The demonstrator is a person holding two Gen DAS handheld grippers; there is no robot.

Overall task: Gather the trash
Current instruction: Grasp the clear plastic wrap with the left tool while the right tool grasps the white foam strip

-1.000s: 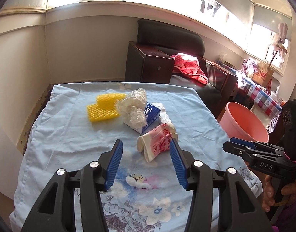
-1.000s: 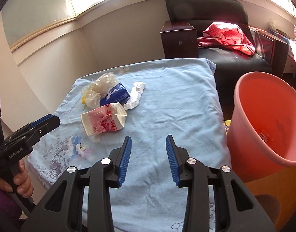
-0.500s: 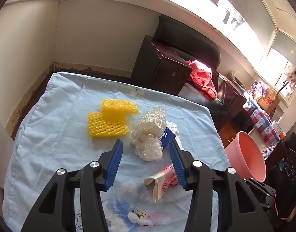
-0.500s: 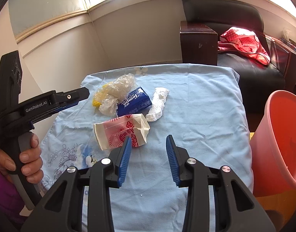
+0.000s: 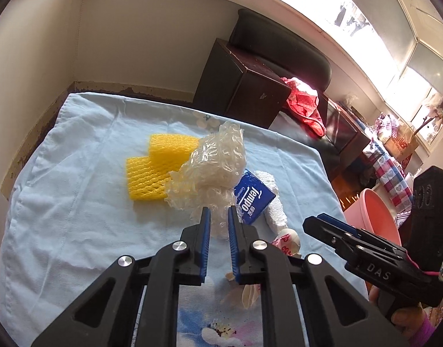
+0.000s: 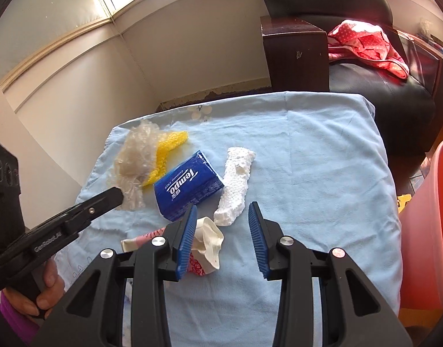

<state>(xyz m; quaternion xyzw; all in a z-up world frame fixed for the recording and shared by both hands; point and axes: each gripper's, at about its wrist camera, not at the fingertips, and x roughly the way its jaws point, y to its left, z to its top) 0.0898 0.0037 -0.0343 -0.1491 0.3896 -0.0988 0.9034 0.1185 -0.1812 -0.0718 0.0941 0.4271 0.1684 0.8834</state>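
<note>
Your left gripper (image 5: pixel 219 223) is closing its fingers on the near lobe of the crumpled clear bubble-wrap wad (image 5: pixel 212 167), which lies on the light blue cloth-covered surface (image 5: pixel 77 202) against the yellow foam fruit netting (image 5: pixel 152 173) and the blue Tempo tissue pack (image 5: pixel 253 199). The film sits between the pads, and they appear to be pinching it already. Expect it to be almost weightless, soft and springy: it squashes rather than resists, and a thin edge can slide out, so take a thick bunch, not a loose flap.

Your right gripper (image 6: pixel 222 237) hangs with fingers parted and empty above the crushed red-and-white paper cup (image 6: pixel 205 244), which is light and will collapse further; its rim fold looks like the best hold. The white foam sleeve (image 6: pixel 235 185) lies just beyond.

The cup's body is largely hidden behind your fingers. The pink plastic bucket (image 6: pixel 426 231) is cut off at the frame edge, so you cannot see inside it.
</note>
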